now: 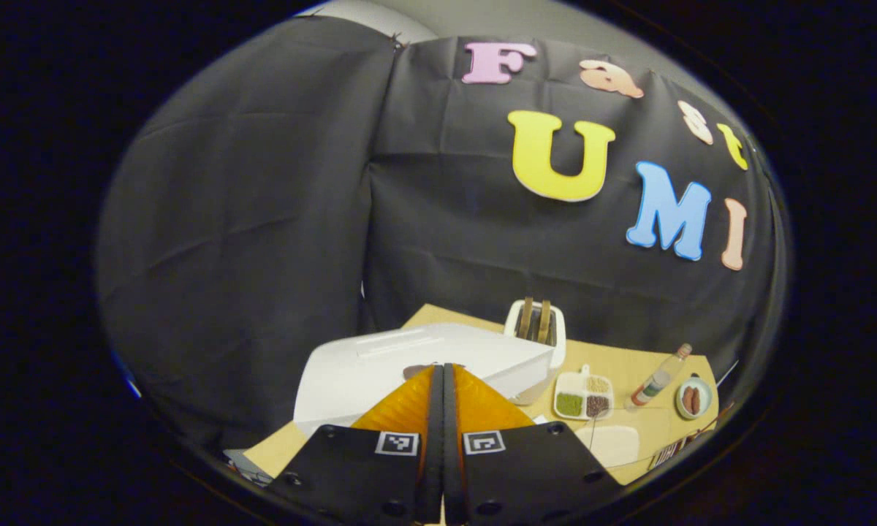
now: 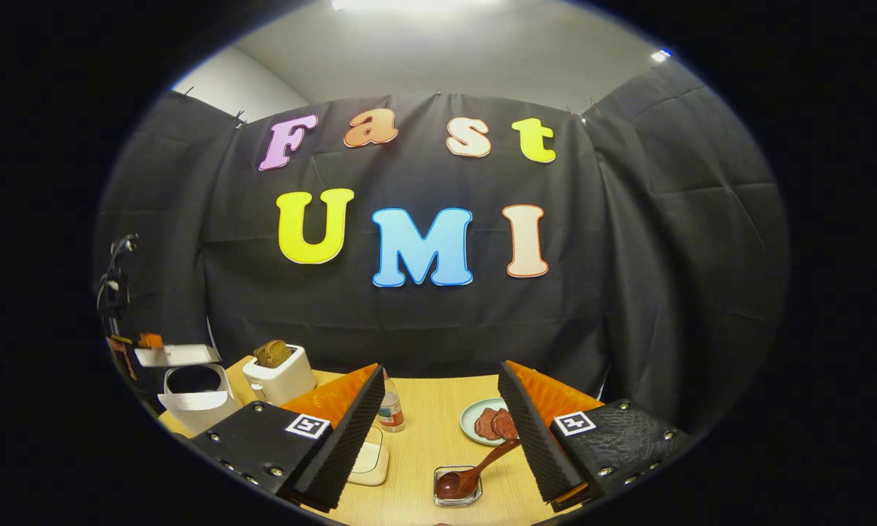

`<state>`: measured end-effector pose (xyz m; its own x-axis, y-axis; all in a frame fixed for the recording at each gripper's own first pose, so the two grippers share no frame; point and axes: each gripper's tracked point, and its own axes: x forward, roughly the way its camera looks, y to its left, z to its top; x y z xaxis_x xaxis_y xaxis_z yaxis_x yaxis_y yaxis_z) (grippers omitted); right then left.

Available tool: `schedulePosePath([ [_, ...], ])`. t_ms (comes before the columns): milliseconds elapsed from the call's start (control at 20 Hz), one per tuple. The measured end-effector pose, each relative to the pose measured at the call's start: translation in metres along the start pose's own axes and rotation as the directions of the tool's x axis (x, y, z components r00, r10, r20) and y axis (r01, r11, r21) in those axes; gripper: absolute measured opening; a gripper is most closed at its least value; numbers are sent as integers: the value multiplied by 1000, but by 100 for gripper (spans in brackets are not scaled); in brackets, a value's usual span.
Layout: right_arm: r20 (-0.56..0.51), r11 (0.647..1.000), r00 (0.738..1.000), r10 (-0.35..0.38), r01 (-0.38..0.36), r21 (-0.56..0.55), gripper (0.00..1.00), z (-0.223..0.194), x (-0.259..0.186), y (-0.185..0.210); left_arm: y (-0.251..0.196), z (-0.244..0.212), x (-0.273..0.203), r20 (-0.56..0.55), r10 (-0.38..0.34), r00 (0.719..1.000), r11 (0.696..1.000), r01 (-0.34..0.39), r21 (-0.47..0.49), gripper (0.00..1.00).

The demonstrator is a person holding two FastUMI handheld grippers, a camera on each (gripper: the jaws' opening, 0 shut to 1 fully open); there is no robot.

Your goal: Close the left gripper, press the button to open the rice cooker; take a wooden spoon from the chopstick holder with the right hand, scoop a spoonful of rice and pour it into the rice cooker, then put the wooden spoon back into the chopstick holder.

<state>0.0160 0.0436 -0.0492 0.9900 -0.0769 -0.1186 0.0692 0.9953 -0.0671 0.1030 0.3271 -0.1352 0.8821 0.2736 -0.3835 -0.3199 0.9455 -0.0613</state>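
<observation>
Setting: staged recording booth, mock kitchen. Black cloth wall [image 2: 424, 329] pinned up on all sides, plain room ceiling above it. Wooden bench [image 2: 431, 431] carries kitchen props: white rice cooker [image 2: 194, 398], toaster [image 2: 281, 376] with bread, plate of sliced sausage [image 2: 493, 422], bottle [image 2: 389, 410].
</observation>
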Motion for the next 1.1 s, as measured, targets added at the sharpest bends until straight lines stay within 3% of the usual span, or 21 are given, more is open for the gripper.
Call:
schedulePosePath([
  [150,13,1000,1000,13,-13,2,96,5,-2,2,-17,24,-29,93,-45,995,999,44,11,9],
  [350,5,1000,1000,12,-12,21,96,-8,3,-9,-55,48,-87,244,-120,962,993,112,47,12],
  [500,-31,999,1000,-5,6,36,96,-30,11,-27,-104,41,-114,273,-219,937,976,205,81,88],
  [800,-158,993,987,-34,52,110,96,-91,36,-67,-161,8,-146,259,-327,909,940,284,189,90],
  [1100,-321,979,947,-29,91,181,96,-164,63,-91,-178,2,-152,238,-336,911,937,299,179,88],
])
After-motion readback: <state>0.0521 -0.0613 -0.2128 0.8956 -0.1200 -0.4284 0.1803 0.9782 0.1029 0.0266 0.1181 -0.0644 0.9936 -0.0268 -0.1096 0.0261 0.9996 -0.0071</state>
